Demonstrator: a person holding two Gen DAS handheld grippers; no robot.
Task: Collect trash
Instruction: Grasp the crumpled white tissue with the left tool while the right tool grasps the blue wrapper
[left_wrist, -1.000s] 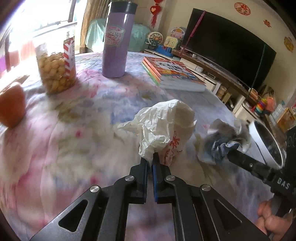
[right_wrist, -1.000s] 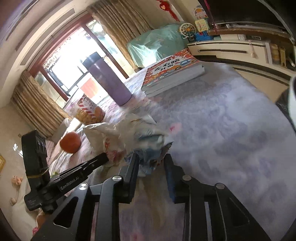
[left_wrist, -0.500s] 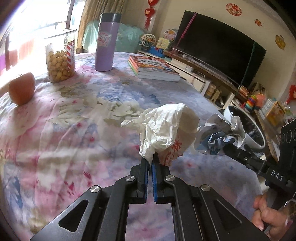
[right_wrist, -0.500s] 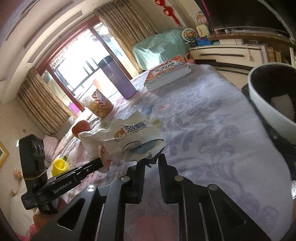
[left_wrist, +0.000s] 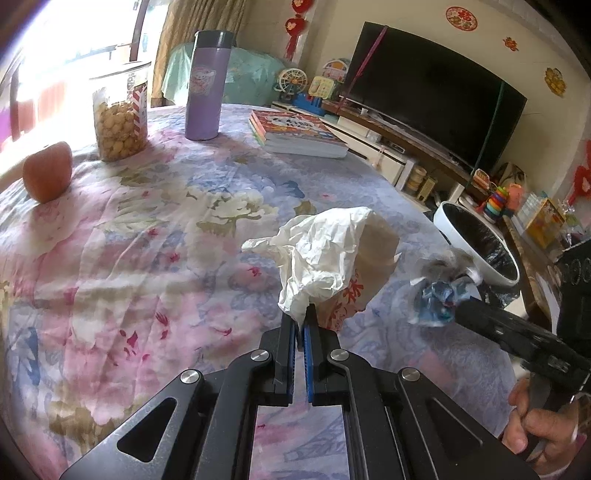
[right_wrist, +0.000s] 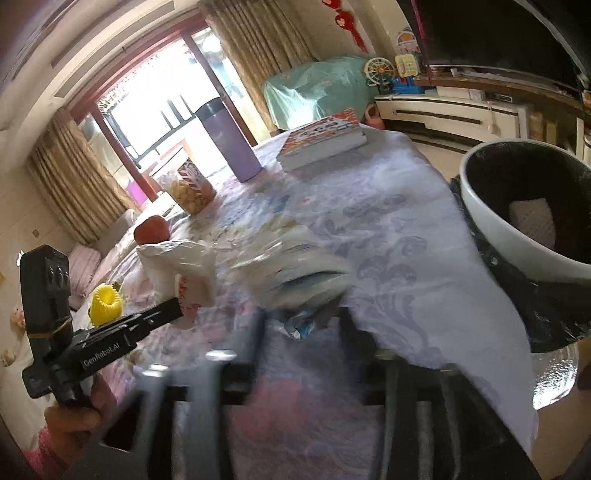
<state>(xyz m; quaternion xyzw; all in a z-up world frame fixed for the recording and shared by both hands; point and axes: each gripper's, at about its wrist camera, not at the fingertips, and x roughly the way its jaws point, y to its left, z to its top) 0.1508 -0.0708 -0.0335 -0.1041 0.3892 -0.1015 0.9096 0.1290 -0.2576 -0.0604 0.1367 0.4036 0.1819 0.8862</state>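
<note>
My left gripper (left_wrist: 300, 317) is shut on a crumpled white paper bag (left_wrist: 325, 254) with red print, held above the flowered tablecloth (left_wrist: 147, 258). In the right wrist view the same bag (right_wrist: 177, 258) hangs from the left gripper (right_wrist: 173, 306). My right gripper (right_wrist: 303, 321) is blurred and its jaws are opening. A crumpled blue-and-white wrapper (right_wrist: 306, 280) lies loose between its fingers, with the pads off it. That wrapper (left_wrist: 439, 295) shows blurred at the right gripper's tip, near the white bin (left_wrist: 476, 266). The bin (right_wrist: 498, 229) stands beside the table edge, black-lined.
An apple (left_wrist: 48, 171), a snack jar (left_wrist: 120, 118), a purple flask (left_wrist: 207, 85) and stacked books (left_wrist: 295, 133) stand at the table's far side. A yellow object (right_wrist: 105, 301) lies at the left. A TV (left_wrist: 432, 99) and cabinet stand beyond.
Both grippers carried their trash up off the cloth and toward the bin. The right gripper's jaws have sprung apart and the wrapper has come loose.
</note>
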